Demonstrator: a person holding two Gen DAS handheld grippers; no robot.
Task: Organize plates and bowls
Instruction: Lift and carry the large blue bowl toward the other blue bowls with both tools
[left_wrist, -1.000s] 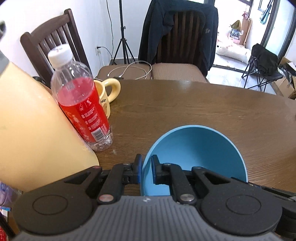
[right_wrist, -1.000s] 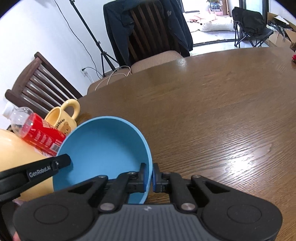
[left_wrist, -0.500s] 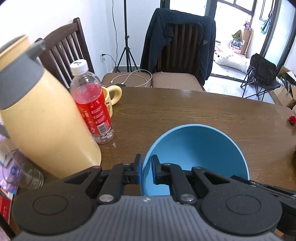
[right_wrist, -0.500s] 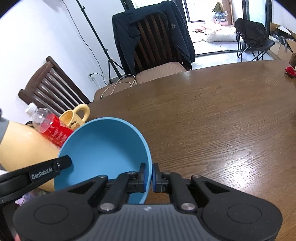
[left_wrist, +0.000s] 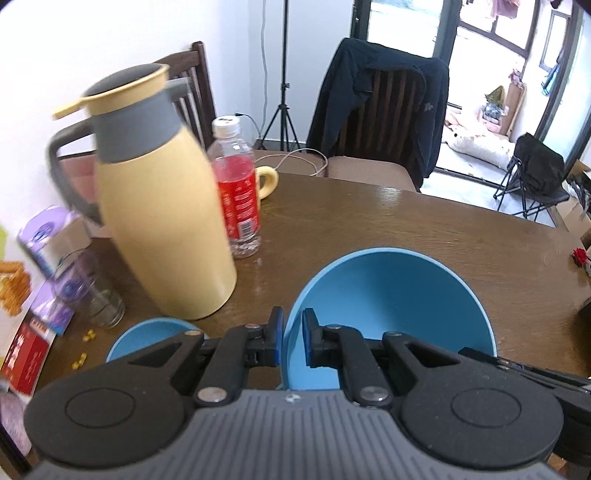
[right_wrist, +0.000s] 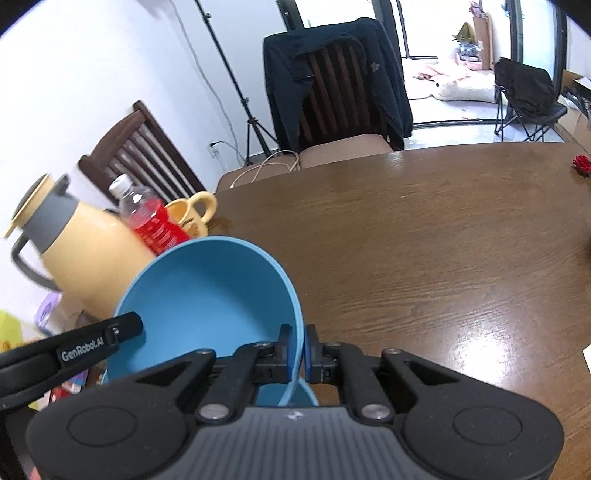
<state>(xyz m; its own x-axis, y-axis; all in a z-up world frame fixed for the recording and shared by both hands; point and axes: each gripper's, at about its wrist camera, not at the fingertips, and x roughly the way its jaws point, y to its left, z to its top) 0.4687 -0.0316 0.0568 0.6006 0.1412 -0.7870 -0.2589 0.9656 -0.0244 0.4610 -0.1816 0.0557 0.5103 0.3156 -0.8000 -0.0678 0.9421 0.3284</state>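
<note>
Two grippers, L (left_wrist: 292, 341) & R (right_wrist: 298, 352), pinching empty blue bowl (left_wrist: 388, 310), bottle (left_wrist: 238, 192) half-full red

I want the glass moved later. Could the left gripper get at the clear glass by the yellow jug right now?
Probably not: the left gripper is shut on the blue bowl, so its jaws are occupied. The glass itself stands unobstructed beside the jug.

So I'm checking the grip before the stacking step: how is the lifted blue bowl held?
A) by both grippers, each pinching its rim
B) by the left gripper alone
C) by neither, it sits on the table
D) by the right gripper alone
A: the left gripper and right gripper each clamp the blue bowl's rim between their fingers.
</note>
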